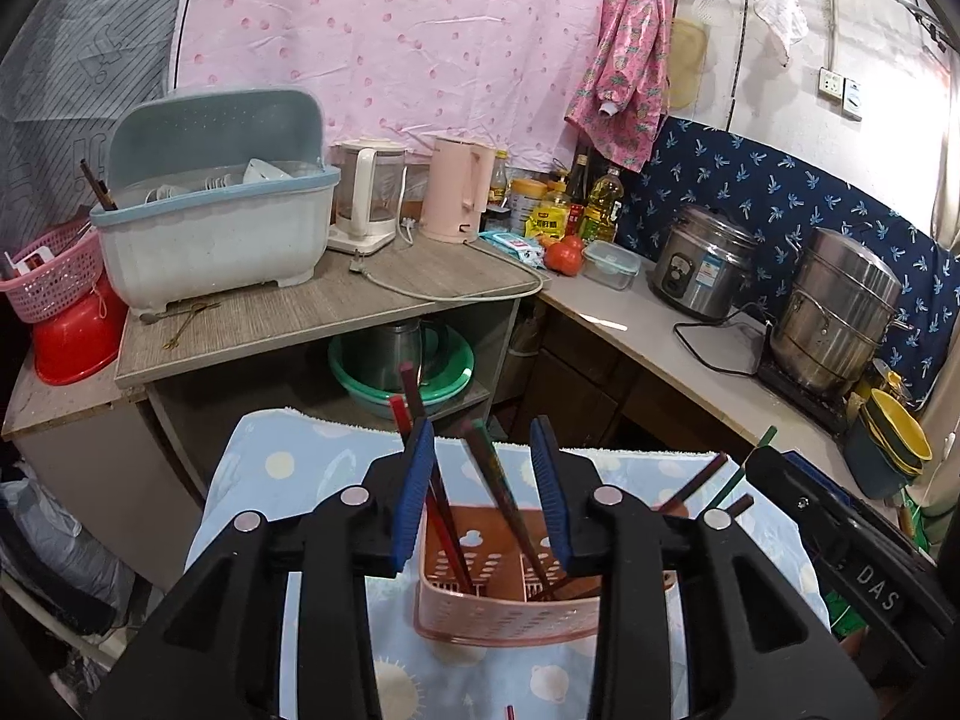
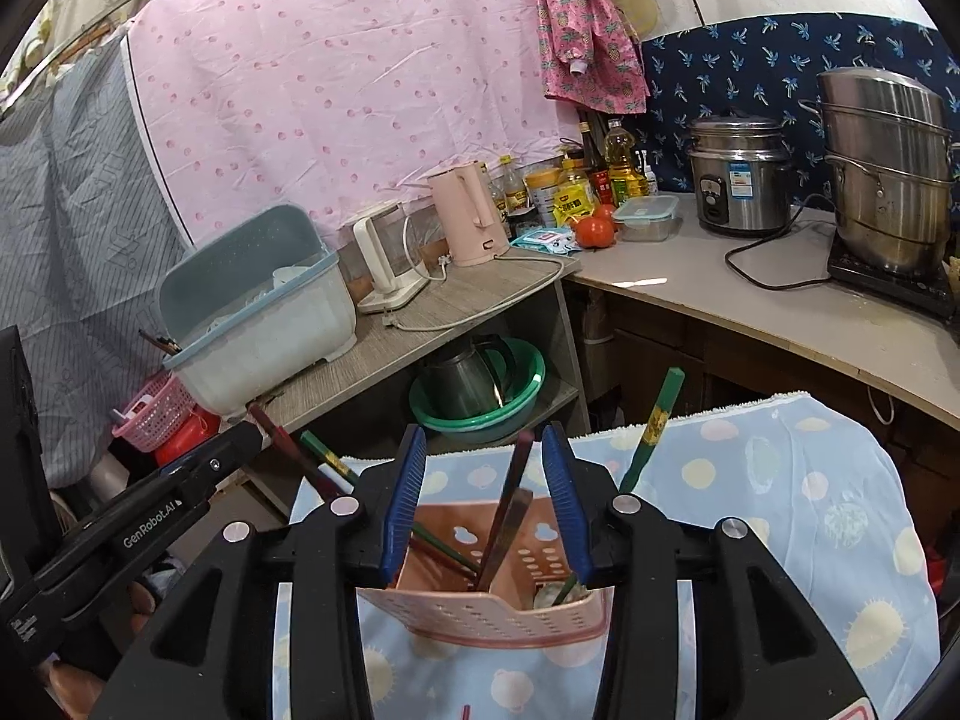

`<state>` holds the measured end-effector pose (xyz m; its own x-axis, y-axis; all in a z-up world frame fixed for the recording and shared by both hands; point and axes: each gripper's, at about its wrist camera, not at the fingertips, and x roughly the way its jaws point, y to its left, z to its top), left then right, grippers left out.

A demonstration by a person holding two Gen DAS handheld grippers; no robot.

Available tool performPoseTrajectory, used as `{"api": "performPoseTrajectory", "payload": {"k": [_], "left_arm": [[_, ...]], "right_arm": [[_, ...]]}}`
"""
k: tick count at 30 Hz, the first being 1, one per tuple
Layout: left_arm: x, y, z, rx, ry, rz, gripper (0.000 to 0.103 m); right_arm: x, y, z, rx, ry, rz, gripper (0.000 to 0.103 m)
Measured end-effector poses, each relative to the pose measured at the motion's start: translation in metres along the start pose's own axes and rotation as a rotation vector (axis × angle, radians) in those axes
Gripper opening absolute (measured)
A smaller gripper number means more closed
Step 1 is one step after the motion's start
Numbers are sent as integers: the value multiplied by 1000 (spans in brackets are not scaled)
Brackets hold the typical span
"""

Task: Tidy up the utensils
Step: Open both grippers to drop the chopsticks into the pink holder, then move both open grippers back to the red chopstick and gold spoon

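On left tool [image 2: 144, 516]: "GenRobot.AI" lettering.

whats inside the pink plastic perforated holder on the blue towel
Several dark red and green chopsticks stand leaning inside the pink plastic perforated holder. Their lower tips and the holder's floor are hidden by its walls.

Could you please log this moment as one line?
left gripper: open | right gripper: open | chopsticks: in basket | basket: on towel
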<state>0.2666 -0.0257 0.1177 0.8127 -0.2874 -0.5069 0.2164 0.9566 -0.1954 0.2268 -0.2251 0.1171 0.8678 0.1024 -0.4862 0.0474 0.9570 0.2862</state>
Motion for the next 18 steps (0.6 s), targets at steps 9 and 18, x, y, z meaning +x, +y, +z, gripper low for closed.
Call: {"api": "performPoseTrajectory", "payload": {"k": [9, 18], "left_arm": [[-9, 1, -16, 7, 23, 18, 32], [-23, -4, -36, 24, 48, 23, 32]], "right_arm": [[-10, -1, -17, -2, 28, 1, 40], [-24, -4, -46, 0, 71, 3, 40]]}}
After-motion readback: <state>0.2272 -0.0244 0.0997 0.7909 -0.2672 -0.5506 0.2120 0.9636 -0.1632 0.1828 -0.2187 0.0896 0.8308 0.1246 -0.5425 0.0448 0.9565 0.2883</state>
